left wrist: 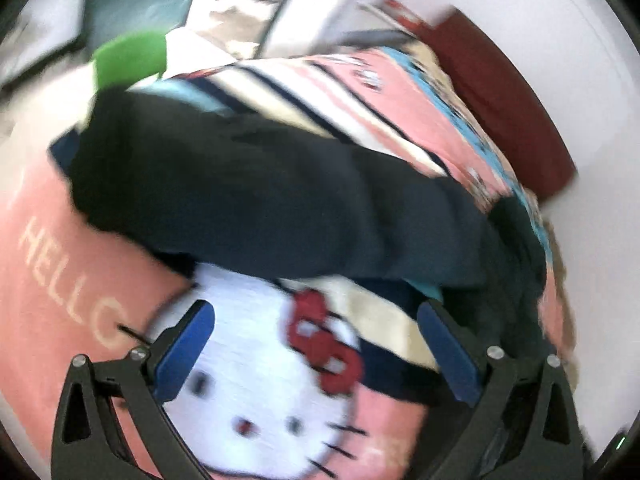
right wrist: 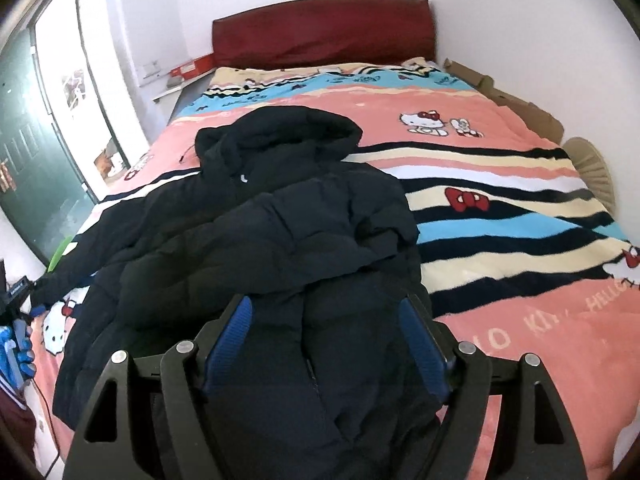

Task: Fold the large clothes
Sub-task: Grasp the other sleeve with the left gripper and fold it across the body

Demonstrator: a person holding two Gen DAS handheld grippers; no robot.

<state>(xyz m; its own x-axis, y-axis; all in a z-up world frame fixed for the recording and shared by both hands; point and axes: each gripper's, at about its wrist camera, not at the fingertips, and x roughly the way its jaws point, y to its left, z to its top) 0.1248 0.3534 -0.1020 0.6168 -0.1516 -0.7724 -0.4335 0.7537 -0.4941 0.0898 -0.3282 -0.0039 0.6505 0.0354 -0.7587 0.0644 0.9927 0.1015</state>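
A large black hooded puffer jacket (right wrist: 256, 232) lies spread on a pink striped Hello Kitty blanket (right wrist: 500, 184) on a bed, hood toward the headboard, one sleeve folded across the body. My right gripper (right wrist: 326, 312) is open just above the jacket's lower hem, nothing between its blue pads (right wrist: 424, 344). In the blurred left wrist view the jacket (left wrist: 260, 196) lies beyond my left gripper (left wrist: 316, 316), which is open and empty over the blanket's cat face (left wrist: 260, 392). The left gripper with a blue-gloved hand also shows in the right wrist view (right wrist: 18, 340) by the bed's left edge.
A dark red headboard (right wrist: 324, 28) stands at the far end against a white wall. Cardboard (right wrist: 508, 92) lies along the bed's right side. A green door (right wrist: 28, 168) and a green object (right wrist: 60, 254) are to the left. A red box (right wrist: 192, 66) sits on a shelf.
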